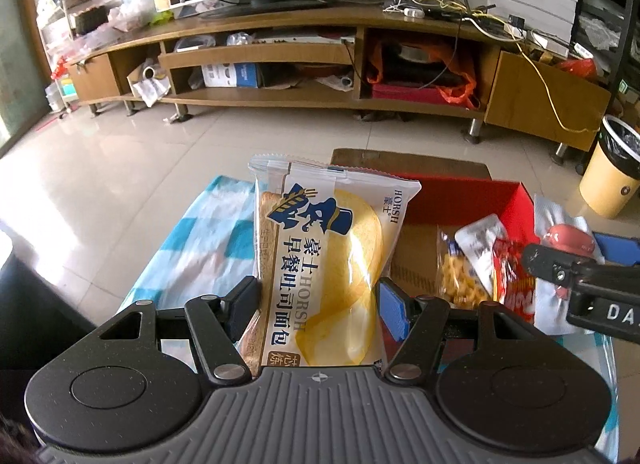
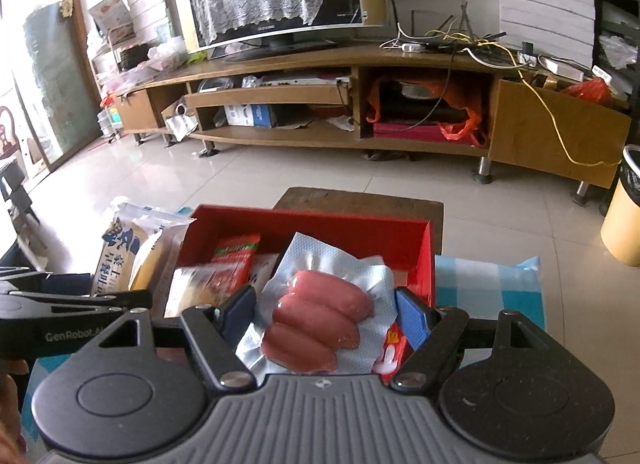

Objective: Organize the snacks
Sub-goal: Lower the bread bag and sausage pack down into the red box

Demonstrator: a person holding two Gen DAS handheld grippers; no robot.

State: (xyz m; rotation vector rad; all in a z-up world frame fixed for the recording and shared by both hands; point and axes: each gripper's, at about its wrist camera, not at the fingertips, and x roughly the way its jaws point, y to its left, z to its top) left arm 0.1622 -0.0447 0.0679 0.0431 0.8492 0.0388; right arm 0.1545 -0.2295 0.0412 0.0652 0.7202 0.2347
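Over the red box (image 2: 424,260), both claws carry a snack each. Left claw (image 1: 320,304): closed on the bread packet (image 1: 332,248), a white-and-yellow wrapper held upright between the pads, just left of the box and above the blue-checked cloth (image 1: 200,232) that covers the worktop. Right claw (image 2: 326,314): closed on the sausage pack (image 2: 320,316) — three pink sausages in a silvery vacuum pouch — held at the near edge of the box, over its contents.

Inside the box, already stowed: a red-and-green sachet (image 2: 236,260), a clear bag of yellow pieces (image 1: 460,280), a small silver pouch (image 1: 480,240) and a red packet (image 1: 516,284), lying loosely against one another rather than in rows. Whether anything lies beneath them cannot be told.

Progress, as a judgement: well advanced. Several snacks are in the box, and the two in the claws have not yet been set down. No other loose snacks show on the cloth in either view — though the claw bodies hide the near part of the worktop. What is left appears to be placing the sausage pack, then the bread packet, which is large and may need to stand on edge along the box's left wall.
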